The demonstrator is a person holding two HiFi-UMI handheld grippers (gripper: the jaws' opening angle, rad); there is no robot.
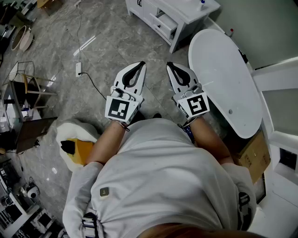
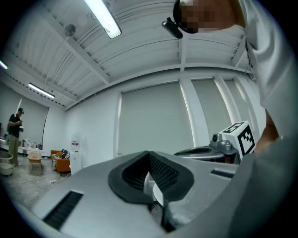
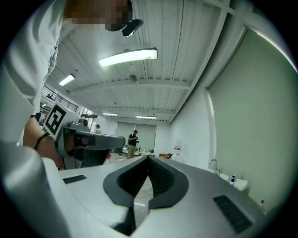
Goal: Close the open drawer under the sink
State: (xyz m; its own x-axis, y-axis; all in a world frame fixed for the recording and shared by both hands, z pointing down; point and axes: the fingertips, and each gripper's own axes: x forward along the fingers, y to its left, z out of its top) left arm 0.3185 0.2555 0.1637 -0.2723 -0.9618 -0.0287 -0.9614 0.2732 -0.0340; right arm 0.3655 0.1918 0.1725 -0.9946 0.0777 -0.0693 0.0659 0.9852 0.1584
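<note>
A: Left hand-held gripper?
B: Closed, tips together, nothing between. Held level above the grey marbled floor.
A: Right hand-held gripper?
B: Closed as well, empty, just beside the left one.
A: And the white drawer?
B: Standing out from the front of the white vanity cabinet at the top of the head view, near the far end of the white oval surface, well apart from both.
</note>
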